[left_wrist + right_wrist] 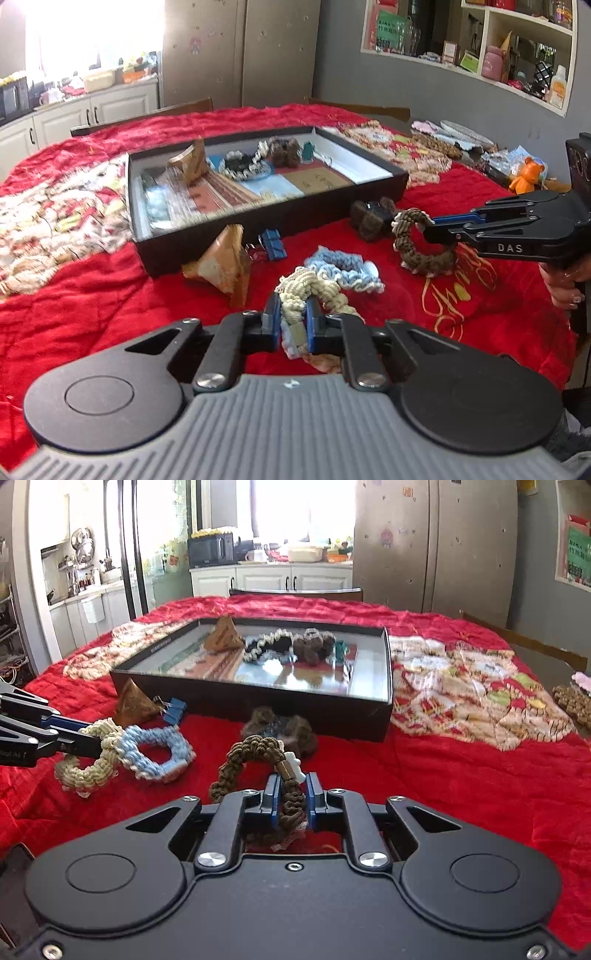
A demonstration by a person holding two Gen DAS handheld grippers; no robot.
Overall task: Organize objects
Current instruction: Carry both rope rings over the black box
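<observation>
My left gripper (291, 306) is shut on a cream braided bracelet (314, 288) that lies on the red cloth; from the right wrist view the same gripper (94, 744) pinches that cream bracelet (88, 768). My right gripper (292, 790) is shut on a brown braided bracelet (255, 755); the left wrist view shows this gripper (424, 230) holding the brown bracelet (421, 254). A light blue bracelet (343, 269) (155, 751) rests against the cream one. The black tray (266, 225) (258, 698) behind holds a black-and-white bracelet (266, 646), a brown scrunchie and a paper pyramid.
In front of the tray lie a brown paper pyramid (221, 266) (135, 701), a blue binder clip (271, 245) (173, 709) and a brown fuzzy scrunchie (373, 218) (280, 727). An orange bear figure (524, 175) and more braided items sit at the table's right edge. A hand (565, 284) grips the right handle.
</observation>
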